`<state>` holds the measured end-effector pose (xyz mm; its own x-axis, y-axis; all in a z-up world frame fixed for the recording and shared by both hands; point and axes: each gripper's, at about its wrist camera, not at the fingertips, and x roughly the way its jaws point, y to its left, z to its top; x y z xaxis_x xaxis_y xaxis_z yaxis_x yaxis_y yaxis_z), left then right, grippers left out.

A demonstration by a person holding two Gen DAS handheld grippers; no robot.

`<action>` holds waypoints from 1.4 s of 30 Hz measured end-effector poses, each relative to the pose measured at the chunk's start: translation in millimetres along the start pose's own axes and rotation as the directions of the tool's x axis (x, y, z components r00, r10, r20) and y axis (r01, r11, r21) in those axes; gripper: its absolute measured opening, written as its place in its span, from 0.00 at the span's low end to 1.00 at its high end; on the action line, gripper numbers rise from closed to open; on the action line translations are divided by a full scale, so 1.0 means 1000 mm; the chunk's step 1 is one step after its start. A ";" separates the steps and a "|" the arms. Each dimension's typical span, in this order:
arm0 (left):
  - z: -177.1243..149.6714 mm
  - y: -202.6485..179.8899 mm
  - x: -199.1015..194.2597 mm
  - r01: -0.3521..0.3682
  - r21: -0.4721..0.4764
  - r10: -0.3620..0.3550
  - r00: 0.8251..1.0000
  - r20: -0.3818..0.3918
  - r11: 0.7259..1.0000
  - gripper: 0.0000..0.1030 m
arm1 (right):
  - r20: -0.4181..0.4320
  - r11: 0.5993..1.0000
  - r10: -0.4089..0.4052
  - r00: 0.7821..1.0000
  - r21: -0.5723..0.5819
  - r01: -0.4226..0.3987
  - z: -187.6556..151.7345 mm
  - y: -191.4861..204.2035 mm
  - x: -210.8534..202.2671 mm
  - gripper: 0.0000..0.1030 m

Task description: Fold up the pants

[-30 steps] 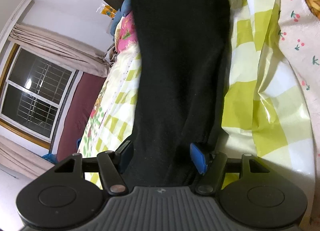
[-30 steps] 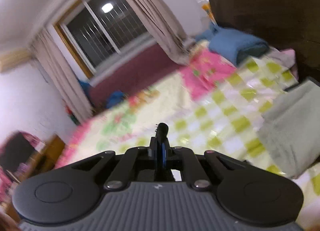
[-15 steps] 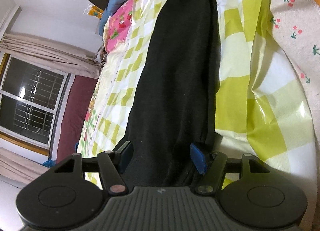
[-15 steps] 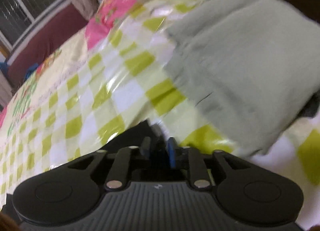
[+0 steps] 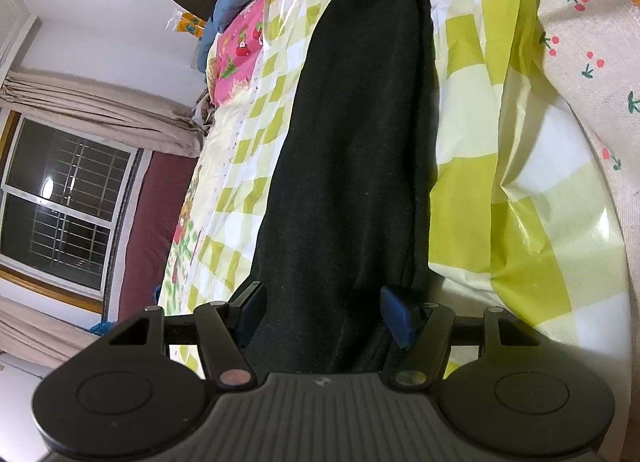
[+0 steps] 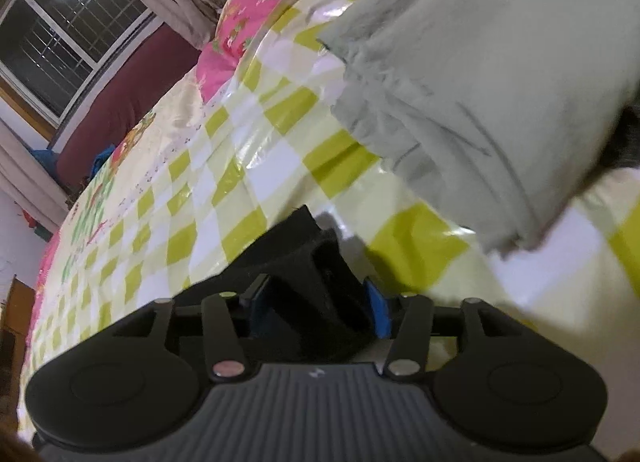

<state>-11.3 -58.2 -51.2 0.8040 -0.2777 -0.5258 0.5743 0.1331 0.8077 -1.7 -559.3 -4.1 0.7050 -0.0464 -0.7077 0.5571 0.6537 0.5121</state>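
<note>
Since half a second ago the right claw (image 6: 318,304) has spread from a narrow gap to a wide one, and a bunched end of the black pants (image 6: 316,262) now sits between its blue pads (image 6: 378,312); the grey-green folded garment (image 6: 492,73) has slid further off to the far right of that view. Little has shifted at the left claw (image 5: 324,316).

Left claw stands wide, its fingers on either side of the pants (image 5: 356,149), which run between them; I cannot tell whether the pads touch the cloth. From there the pants stretch as a long dark strip away across the bed, over the yellow-green checked plastic sheet (image 5: 472,109).

On the far left of the left view are a window (image 5: 60,201) with bars, beige curtains (image 5: 100,109) and a maroon wall panel (image 5: 156,229). A pink floral blanket (image 5: 240,57) and a blue bundle (image 5: 236,5) lie at the far end of the bed. A cherry-print cloth (image 5: 584,41) lies to the right of the checked sheet.
</note>
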 end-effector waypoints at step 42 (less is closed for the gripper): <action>-0.009 -0.005 -0.009 -0.048 -0.030 0.049 0.999 0.020 0.998 0.74 | 0.063 0.970 0.126 0.990 0.200 -0.136 -0.074 0.002 -0.014 0.58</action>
<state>-20.2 -47.9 -52.9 0.8278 -0.2903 -0.4801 0.5392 0.1753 0.8237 -42.8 -501.2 -28.9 0.7957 -0.0112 -0.6056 0.5323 0.4899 0.6904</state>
